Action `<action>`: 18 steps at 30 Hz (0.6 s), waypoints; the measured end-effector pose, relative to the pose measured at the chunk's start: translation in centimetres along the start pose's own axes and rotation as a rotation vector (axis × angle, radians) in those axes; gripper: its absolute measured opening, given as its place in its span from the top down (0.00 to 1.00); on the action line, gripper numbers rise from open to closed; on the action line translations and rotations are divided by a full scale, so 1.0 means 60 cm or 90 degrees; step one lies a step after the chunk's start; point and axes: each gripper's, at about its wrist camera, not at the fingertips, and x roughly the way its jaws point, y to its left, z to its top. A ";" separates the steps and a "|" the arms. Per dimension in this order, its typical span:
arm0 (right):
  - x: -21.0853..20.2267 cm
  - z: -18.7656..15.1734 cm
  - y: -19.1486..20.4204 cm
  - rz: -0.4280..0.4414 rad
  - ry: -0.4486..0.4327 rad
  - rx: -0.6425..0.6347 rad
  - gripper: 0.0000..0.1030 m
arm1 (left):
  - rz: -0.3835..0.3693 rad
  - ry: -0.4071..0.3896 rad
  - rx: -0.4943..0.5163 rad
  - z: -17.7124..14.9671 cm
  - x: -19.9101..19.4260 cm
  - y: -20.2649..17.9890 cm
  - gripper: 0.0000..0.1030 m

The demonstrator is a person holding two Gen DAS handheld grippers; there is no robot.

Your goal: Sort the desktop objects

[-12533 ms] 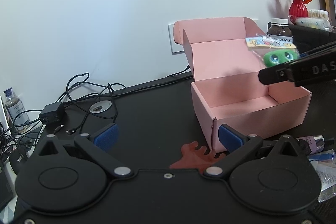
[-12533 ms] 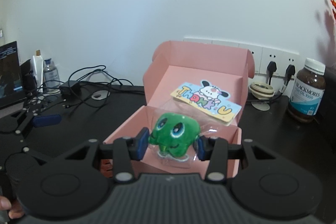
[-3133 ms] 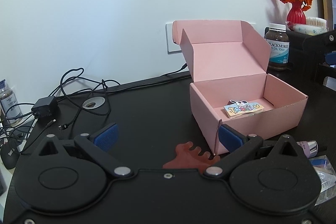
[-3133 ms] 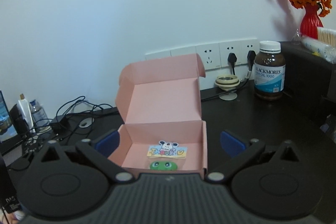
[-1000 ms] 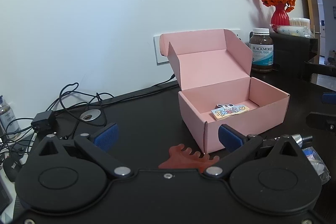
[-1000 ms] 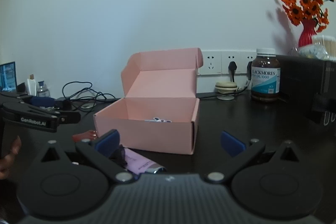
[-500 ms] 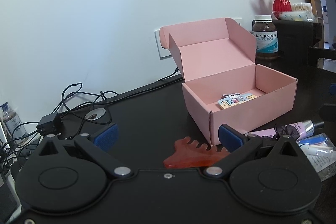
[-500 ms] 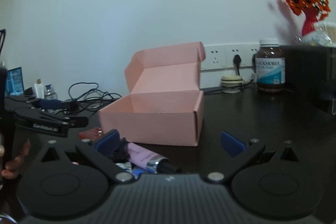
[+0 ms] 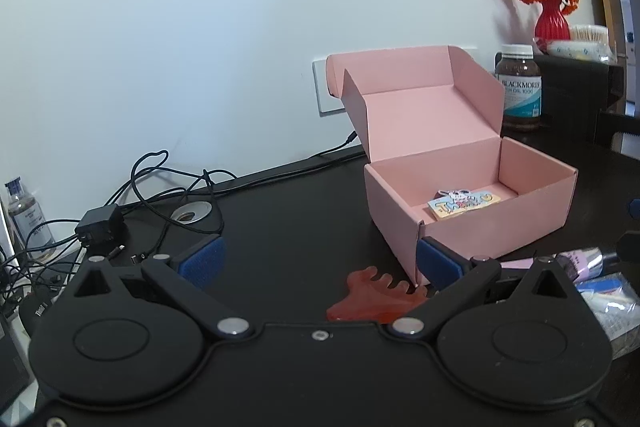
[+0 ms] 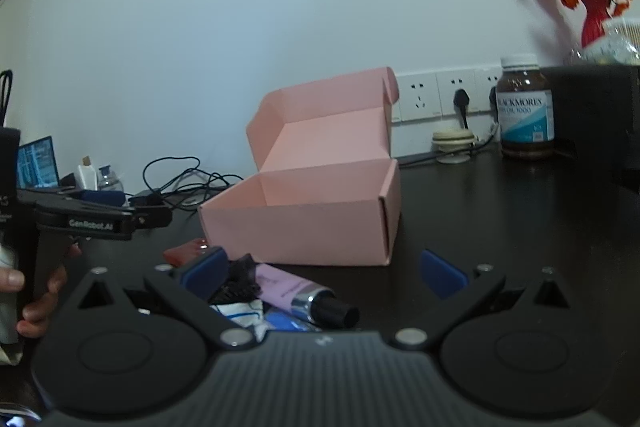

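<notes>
Right claw spread apart, empty; purple tube lay just ahead-left, cap toward its centre. Left claw also apart, farther off.

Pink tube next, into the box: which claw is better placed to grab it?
Probably the right claw. It is open, and the pink tube lies just ahead between its fingers, near the pink box. The open left claw faces the red comb instead, with the tube off to its right.
</notes>
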 end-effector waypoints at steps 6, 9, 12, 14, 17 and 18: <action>0.002 -0.002 -0.004 0.005 0.006 0.013 0.01 | -0.003 -0.006 0.024 -0.001 -0.002 -0.009 0.00; 0.002 -0.003 -0.003 0.004 0.009 0.010 0.01 | -0.010 -0.012 0.023 0.000 -0.005 -0.008 0.00; 0.003 -0.002 -0.005 0.008 0.012 0.011 0.01 | -0.015 -0.012 0.025 0.000 -0.005 -0.008 0.00; 0.003 -0.003 -0.008 0.010 0.016 0.015 0.01 | -0.021 -0.009 0.028 -0.001 -0.004 -0.009 0.00; 0.003 -0.004 -0.015 0.015 0.015 0.028 0.01 | -0.020 -0.007 0.033 -0.002 -0.002 -0.011 0.00; 0.002 -0.004 -0.018 0.018 0.014 0.034 0.01 | -0.018 -0.007 0.034 -0.003 -0.001 -0.012 0.00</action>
